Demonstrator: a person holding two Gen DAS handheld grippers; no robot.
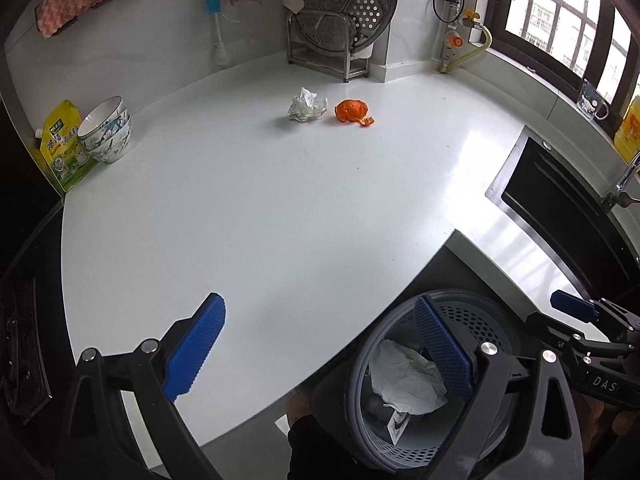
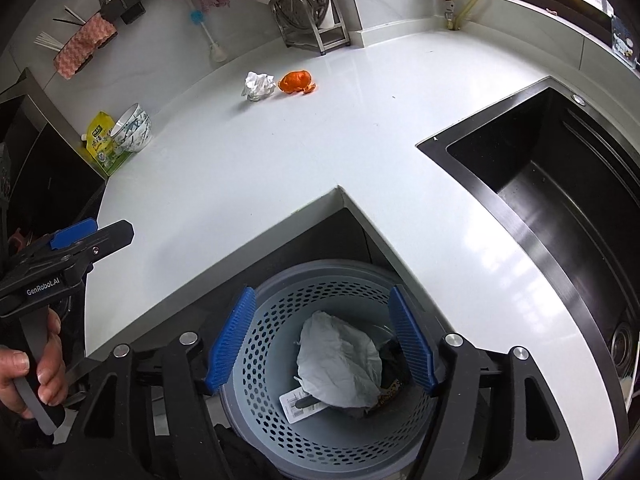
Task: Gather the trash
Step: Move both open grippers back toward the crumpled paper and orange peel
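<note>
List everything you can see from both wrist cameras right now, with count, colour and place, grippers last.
crumpled paper: 1, white, far countertop, left of the peel
orange peel: 1, orange, beside the paper
trash basket: 1, grey-blue perforated, below the counter notch
paper in basket: 1, white, with a barcoded tag beside it
bowls: stacked, white with floral pattern, left counter edge
pouch: 1, yellow-green, behind the bowls
sink: 1, black, right
steamer tray: 1, metal, on the rack by the back wall
left gripper: open, empty, over the counter edge
right gripper: open, empty, above the basket
</note>
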